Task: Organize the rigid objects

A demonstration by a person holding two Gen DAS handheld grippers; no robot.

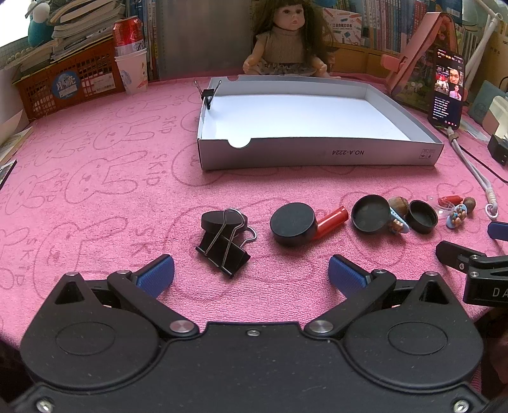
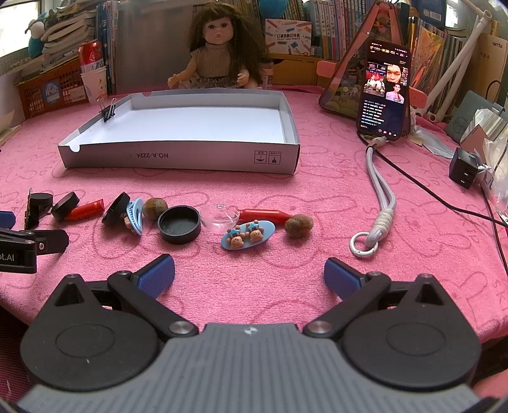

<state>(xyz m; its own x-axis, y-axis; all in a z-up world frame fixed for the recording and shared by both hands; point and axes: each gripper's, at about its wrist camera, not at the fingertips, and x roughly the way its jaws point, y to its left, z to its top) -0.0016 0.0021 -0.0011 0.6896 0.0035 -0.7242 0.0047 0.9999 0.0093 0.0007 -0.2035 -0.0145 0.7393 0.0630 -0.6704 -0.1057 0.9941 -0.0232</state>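
left hand-held gripper (image 1: 250, 270) spread wide, empty, and the binder clip (image 1: 223, 246) sits centre frame just ahead on the pink surface (image 1: 95, 197) (light, stiff steel, slippery); pinch its black body. right hand-held gripper (image 2: 249, 270) released too.

A home desk: doll (image 2: 219, 47), bookshelves (image 2: 333, 25), pink towel (image 2: 254, 286).

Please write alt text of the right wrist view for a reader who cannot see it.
An open tool hovers over a pink cloth, facing a row of small things: black caps, a bear clip, two nuts. Behind them lies a white box, empty but for a binder clip on its left wall.
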